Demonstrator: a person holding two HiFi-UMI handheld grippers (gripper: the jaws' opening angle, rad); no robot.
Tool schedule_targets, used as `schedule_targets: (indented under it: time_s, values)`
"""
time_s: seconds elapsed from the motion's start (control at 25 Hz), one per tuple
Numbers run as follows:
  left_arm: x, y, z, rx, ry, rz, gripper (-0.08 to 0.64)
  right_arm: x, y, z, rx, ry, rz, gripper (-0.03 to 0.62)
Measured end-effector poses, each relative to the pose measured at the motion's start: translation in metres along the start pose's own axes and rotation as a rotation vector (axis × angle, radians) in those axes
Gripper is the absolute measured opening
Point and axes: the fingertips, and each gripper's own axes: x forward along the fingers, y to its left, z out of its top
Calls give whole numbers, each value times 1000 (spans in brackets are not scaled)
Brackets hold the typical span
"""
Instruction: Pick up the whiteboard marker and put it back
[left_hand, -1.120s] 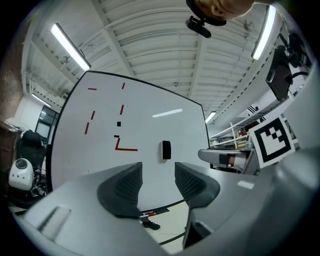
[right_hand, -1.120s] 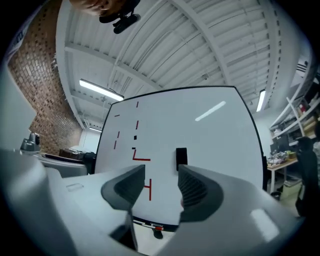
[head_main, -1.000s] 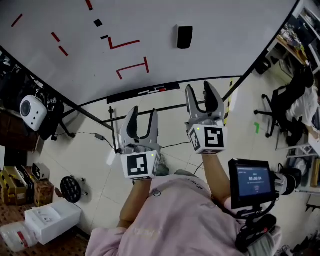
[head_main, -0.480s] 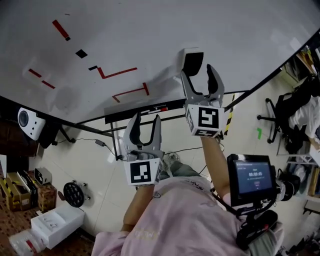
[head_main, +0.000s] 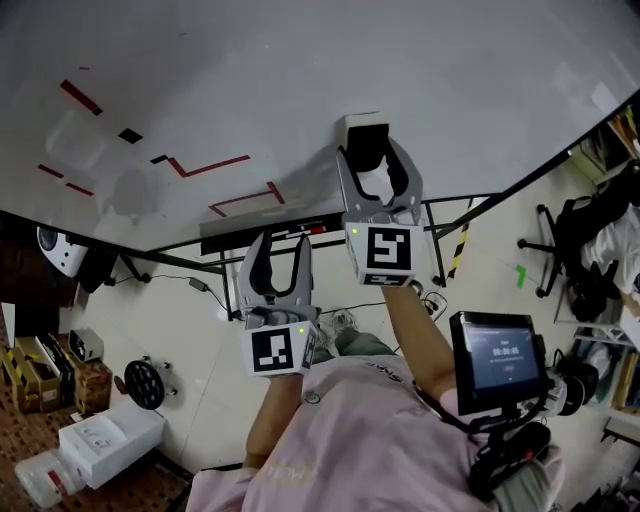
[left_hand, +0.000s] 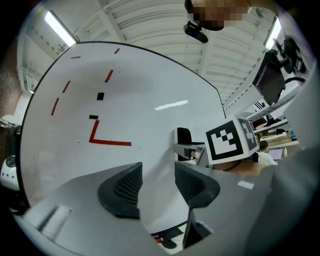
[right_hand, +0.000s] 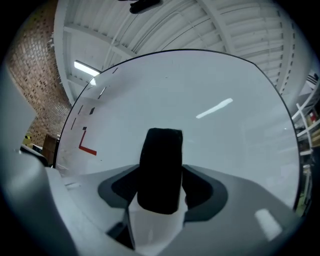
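A black-and-white block-shaped eraser (head_main: 366, 135) sticks to the whiteboard (head_main: 300, 80). My right gripper (head_main: 375, 160) reaches level onto it, and its jaws are closing. In the right gripper view the eraser (right_hand: 160, 165) fills the gap of the right gripper (right_hand: 160, 186), with both pads against its sides. My left gripper (head_main: 280, 250) hangs lower and to the left, narrowly open with nothing between its fingers. The left gripper view has the left gripper (left_hand: 157, 182) before the bare board, and the eraser (left_hand: 184, 136) beyond. Markers (head_main: 312, 228) lie on the board's tray (head_main: 250, 236).
Red line marks (head_main: 210, 165) and small black squares are on the board. On the floor are the board's stand legs (head_main: 440, 235), an office chair (head_main: 580, 250), white boxes (head_main: 95, 440) and a round white device (head_main: 58, 250). A screen on a stand (head_main: 497, 360) sits at my right.
Both grippers moved forward to the board. The right one came up around the eraser and its jaws narrowed onto it. The left one stayed narrowly open.
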Motion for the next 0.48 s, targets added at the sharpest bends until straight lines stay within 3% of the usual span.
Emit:
schedule_targets:
  time_s: [0.08,0.24,0.48]
  values:
    - [-7,0,1,-6,-8,8,190,3,0,-4,-16,5,-12,282]
    - [-26,8,7,-18,-27,25,190,3,-1,-5,-25,-8,-42,270]
    - [-88,42,27,-11,-90,62,190,-58,29,16,-2,-45,-53,265]
